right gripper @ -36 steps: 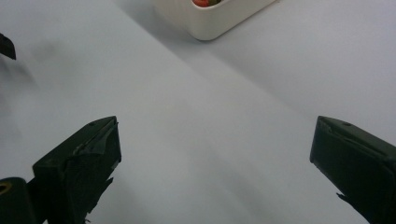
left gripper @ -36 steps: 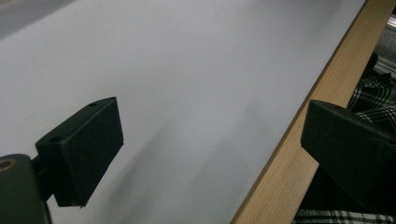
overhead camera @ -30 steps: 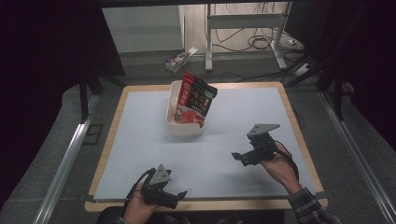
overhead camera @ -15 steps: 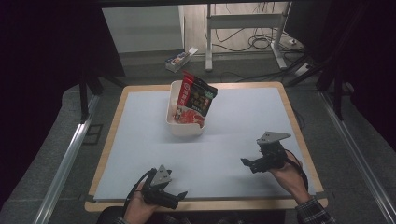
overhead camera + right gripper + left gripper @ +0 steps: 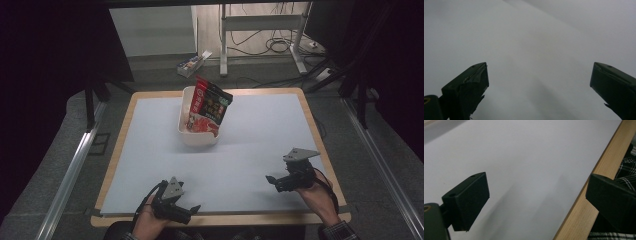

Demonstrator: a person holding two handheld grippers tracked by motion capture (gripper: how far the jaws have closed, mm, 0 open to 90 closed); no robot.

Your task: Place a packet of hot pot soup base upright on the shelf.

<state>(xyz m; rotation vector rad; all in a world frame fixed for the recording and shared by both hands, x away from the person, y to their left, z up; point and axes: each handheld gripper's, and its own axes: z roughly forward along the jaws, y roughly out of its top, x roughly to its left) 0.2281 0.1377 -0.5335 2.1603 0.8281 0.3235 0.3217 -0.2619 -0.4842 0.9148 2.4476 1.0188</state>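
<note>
A wooden-edged table (image 5: 324, 142) carries a pale sheet (image 5: 260, 135) across most of its top. On the floor beyond the far edge lies a small box (image 5: 192, 63), beside the white legs of a stand (image 5: 223, 40). Loose cables (image 5: 280, 46) trail between those legs. Metal rails (image 5: 70, 172) flank the table.

You can see print on the red packet (image 5: 210, 107) standing in the white tub (image 5: 196, 131), but none of it is readable.
</note>
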